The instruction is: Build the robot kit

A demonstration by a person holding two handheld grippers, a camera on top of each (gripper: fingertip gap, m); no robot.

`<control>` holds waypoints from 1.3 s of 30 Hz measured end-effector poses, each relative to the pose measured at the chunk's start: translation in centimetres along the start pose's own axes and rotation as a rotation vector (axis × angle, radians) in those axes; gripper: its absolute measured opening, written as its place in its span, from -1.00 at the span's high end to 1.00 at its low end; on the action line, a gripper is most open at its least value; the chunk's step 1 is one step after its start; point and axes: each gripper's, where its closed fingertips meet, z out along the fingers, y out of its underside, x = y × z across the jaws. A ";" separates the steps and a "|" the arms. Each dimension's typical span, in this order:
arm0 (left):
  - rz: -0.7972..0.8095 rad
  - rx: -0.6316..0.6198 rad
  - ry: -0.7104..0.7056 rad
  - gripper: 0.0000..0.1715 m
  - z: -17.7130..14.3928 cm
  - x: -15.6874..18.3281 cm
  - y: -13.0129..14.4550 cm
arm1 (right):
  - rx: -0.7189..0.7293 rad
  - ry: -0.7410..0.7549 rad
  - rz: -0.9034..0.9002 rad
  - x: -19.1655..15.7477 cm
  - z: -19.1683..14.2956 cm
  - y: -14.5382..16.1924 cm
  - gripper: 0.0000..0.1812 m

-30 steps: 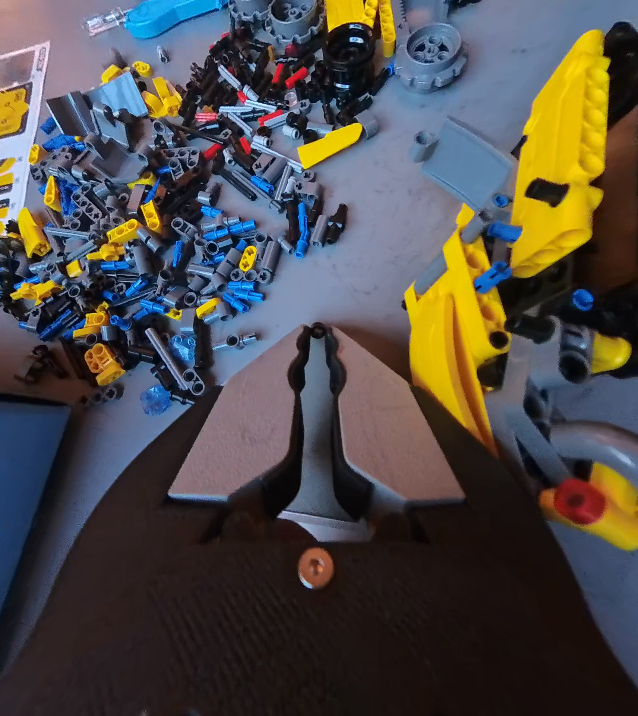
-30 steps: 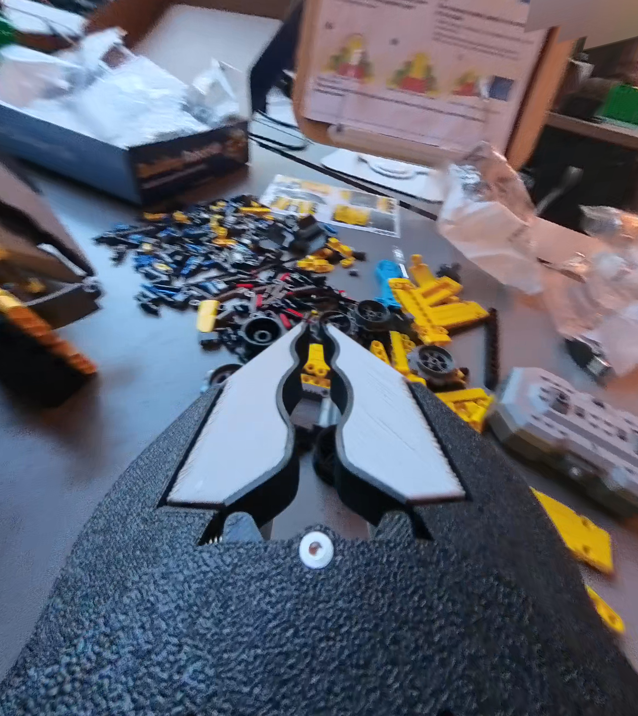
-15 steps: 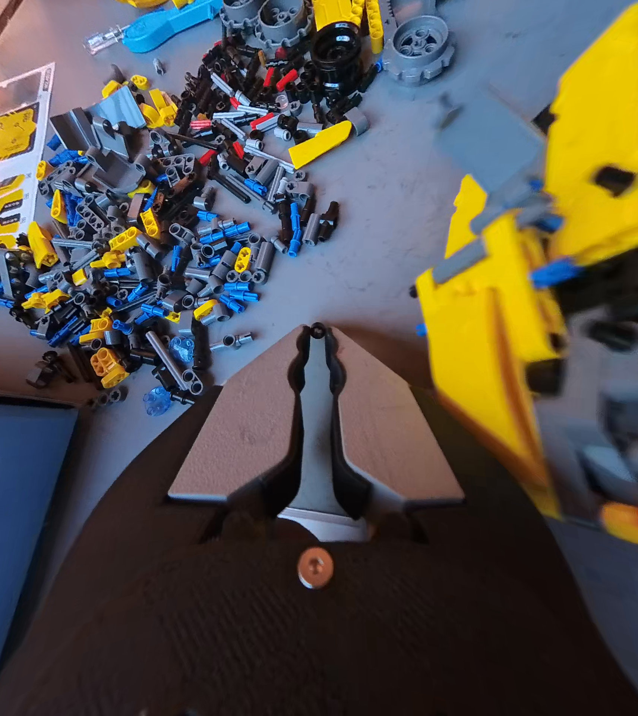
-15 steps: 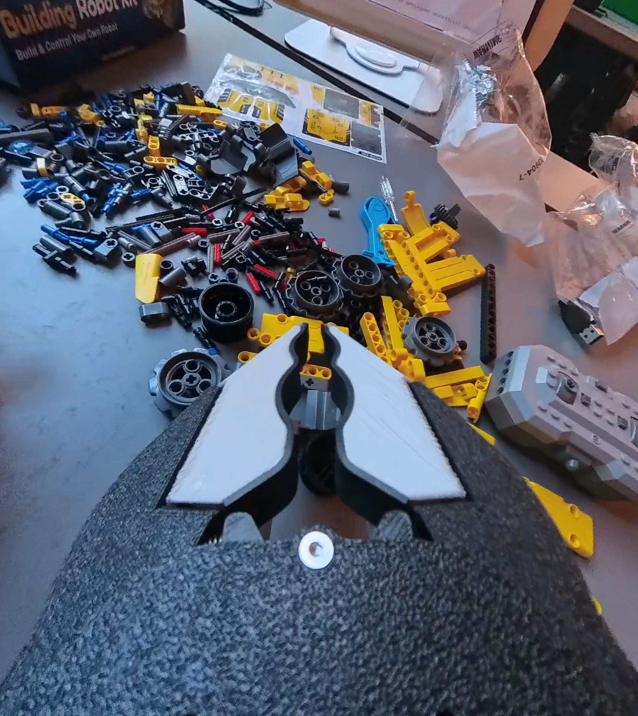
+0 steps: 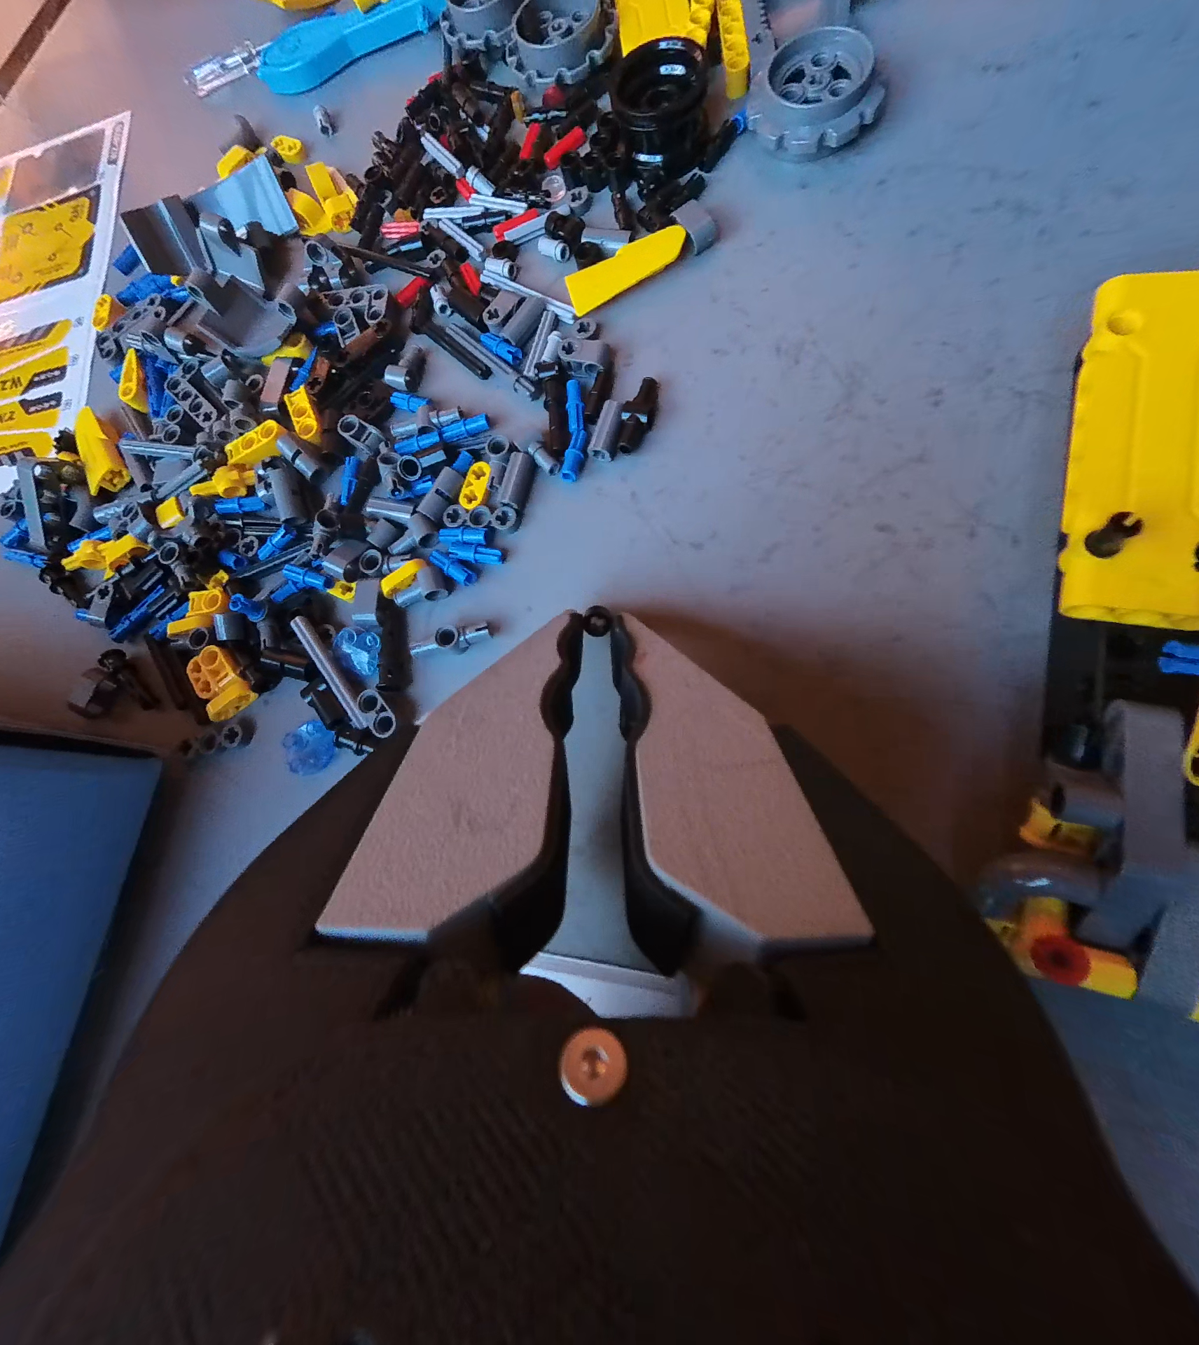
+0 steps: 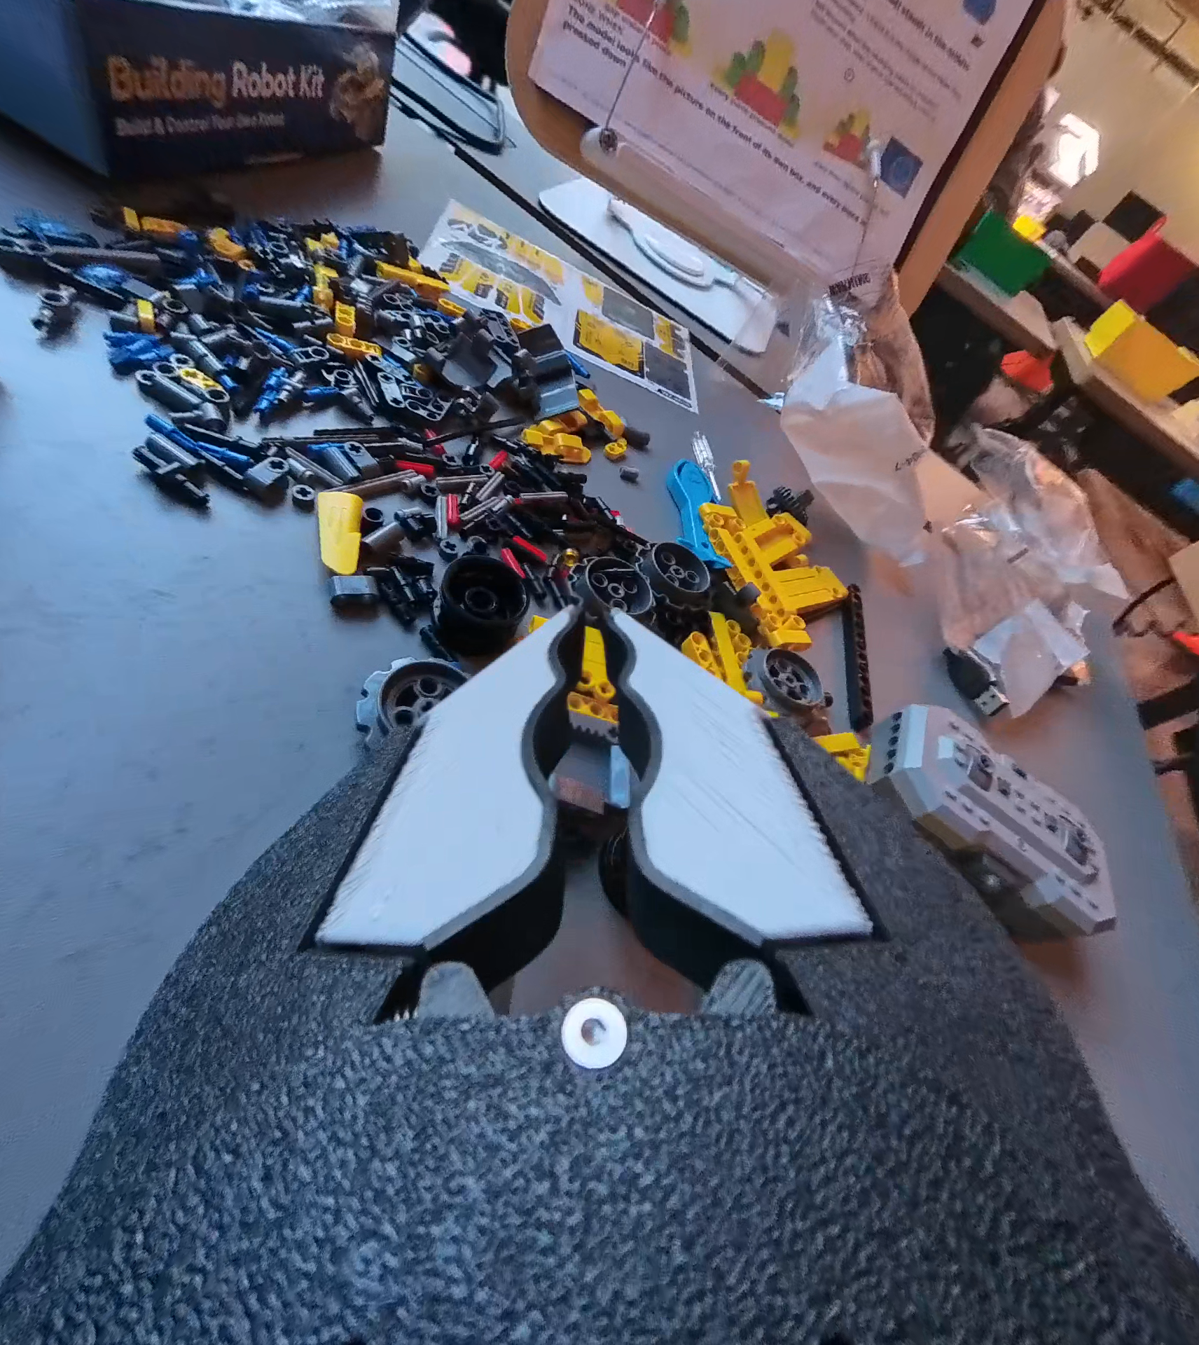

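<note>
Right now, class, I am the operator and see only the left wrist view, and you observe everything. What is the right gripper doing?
Observer: The right gripper is shut on a small grey part.
Operator: My left gripper pinches a black pin. What lies to the right of the other one?
Observer: A grey block with sockets lies flat on the table.
Operator: Anything beyond the pile of loose parts?
Observer: Crumpled clear plastic bags at its far right.
</note>
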 end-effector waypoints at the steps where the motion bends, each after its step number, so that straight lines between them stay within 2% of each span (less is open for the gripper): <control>1: 0.001 0.000 0.000 0.95 0.0 0.0 0.0 | -0.001 -0.020 0.024 0.0 0.0 0.0 0.91; 4: 0.021 0.019 -0.049 0.95 0.0 -0.9 -0.3 | 0.012 -0.080 0.064 -0.3 -0.2 -0.2 0.89; 6: 0.031 0.054 -0.031 0.95 -0.1 -1.1 -1.0 | 0.004 -0.185 0.089 -1.8 -0.6 -0.2 0.90; 9: 0.084 0.141 -0.004 0.95 -1.3 -1.2 -3.8 | 0.004 -0.378 0.138 -4.7 -1.6 -1.0 0.89; 12: 0.219 0.366 0.116 0.96 -3.7 2.0 -9.4 | 0.059 -0.605 0.254 -7.5 -3.3 -3.5 0.81; 13: 0.266 0.401 0.167 0.96 -4.2 3.6 -10.4 | 0.093 -0.684 0.311 -8.2 -4.2 -4.7 0.80; 16: 0.381 0.439 0.223 0.95 -4.4 7.3 -12.4 | 0.196 -0.917 0.475 -9.6 -7.5 -7.9 0.79; 19: 0.452 0.485 0.217 0.95 -4.5 9.5 -14.2 | 0.219 -1.035 0.536 -9.9 -9.6 -8.7 0.79; 23: 0.481 0.510 0.274 0.96 -4.5 12.0 -15.8 | 0.226 -1.063 0.570 -9.3 -11.0 -8.0 0.78; 30: 0.534 0.545 0.234 0.96 -3.7 13.4 -17.2 | 0.235 -1.043 0.648 -7.2 -12.5 -5.9 0.82; 36: 0.571 0.568 0.202 0.96 -3.5 14.0 -18.1 | 0.292 -1.152 0.748 -6.9 -14.0 -6.4 0.81; 39: 0.623 0.547 0.171 0.96 -3.0 14.3 -18.1 | 0.265 -1.167 0.784 -7.3 -13.5 -6.0 0.81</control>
